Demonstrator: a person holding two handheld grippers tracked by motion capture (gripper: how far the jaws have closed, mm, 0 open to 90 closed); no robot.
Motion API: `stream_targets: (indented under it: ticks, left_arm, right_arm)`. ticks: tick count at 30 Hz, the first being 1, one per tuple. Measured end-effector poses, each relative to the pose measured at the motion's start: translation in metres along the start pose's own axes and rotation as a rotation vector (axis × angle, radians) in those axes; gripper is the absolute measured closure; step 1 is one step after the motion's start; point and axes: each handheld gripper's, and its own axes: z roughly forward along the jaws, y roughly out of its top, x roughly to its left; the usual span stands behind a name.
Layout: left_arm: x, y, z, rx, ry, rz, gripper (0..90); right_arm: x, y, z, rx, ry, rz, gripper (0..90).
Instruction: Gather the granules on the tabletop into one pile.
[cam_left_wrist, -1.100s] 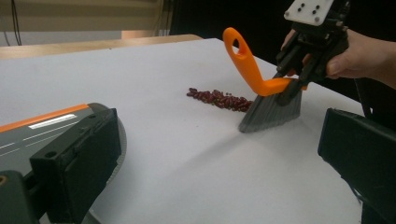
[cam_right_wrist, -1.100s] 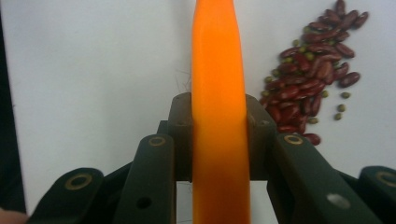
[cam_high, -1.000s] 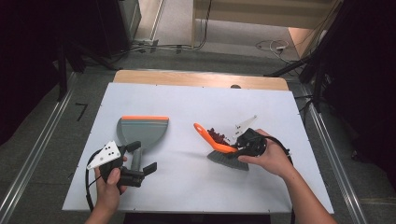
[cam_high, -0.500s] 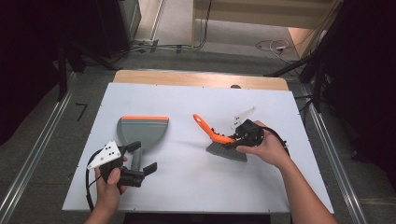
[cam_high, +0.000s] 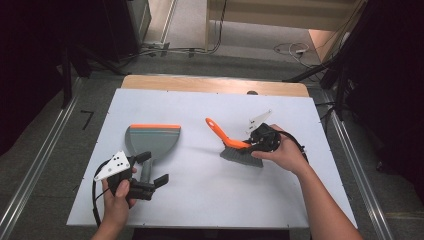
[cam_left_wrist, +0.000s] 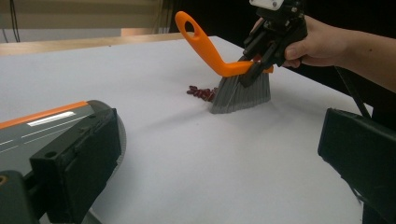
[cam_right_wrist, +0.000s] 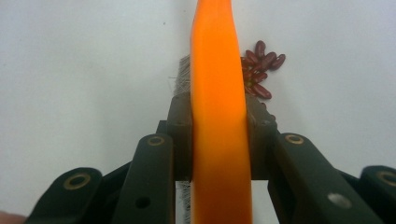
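Observation:
A hand brush (cam_high: 239, 150) with an orange handle (cam_right_wrist: 215, 93) and grey bristles (cam_left_wrist: 243, 91) stands on the white table, right of centre. My right gripper (cam_high: 251, 145) is shut on its handle just above the bristles. A small heap of red beans (cam_left_wrist: 201, 92) lies against the bristles, and it also appears beside the handle in the right gripper view (cam_right_wrist: 261, 63). A grey dustpan (cam_high: 152, 140) with an orange lip lies left of centre. My left gripper (cam_high: 152, 171) is open at the dustpan's handle end, jaws wide apart, with the pan (cam_left_wrist: 42, 126) by its left jaw.
The white table top (cam_high: 200, 200) has bare room between dustpan and brush and along the front. A wooden strip (cam_high: 210, 85) runs along the far edge. Metal rails (cam_high: 35, 165) flank the table, and cables lie on the floor behind.
My right gripper has carried the brush a little toward the far side, and the handle tip now points higher. The left gripper and dustpan have not moved.

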Motion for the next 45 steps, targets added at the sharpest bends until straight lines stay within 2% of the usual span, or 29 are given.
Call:
stream_targets:
  ticks: [10, 16, 25, 29, 37, 45]
  left_arm:
    - [0.000, -0.001, 0.001, 0.001, -0.002, 0.000, 0.0]
    - [0.000, -0.001, 0.001, 0.006, -0.005, 0.004, 0.0]
    - [0.000, -0.001, 0.001, 0.009, -0.006, 0.002, 0.0]
    - [0.000, -0.001, 0.001, 0.004, -0.007, 0.001, 0.0]
    - [0.000, -0.001, 0.001, 0.008, -0.007, 0.004, 0.0]
    - [0.000, -0.001, 0.002, 0.009, -0.007, 0.002, 0.0]
  right_arm:
    - [-0.007, 0.003, 0.002, -0.024, -0.003, -0.019, 68.2]
    - [-0.010, 0.003, 0.002, -0.035, -0.012, -0.005, 68.2]
    - [-0.014, 0.008, 0.003, -0.029, -0.025, -0.014, 68.3]
    - [-0.013, 0.009, 0.003, -0.032, -0.011, -0.015, 68.5]
    - [-0.009, 0.010, -0.010, -0.073, 0.002, 0.019, 68.6]
    - [-0.007, 0.008, -0.027, -0.113, -0.037, 0.056, 68.6]
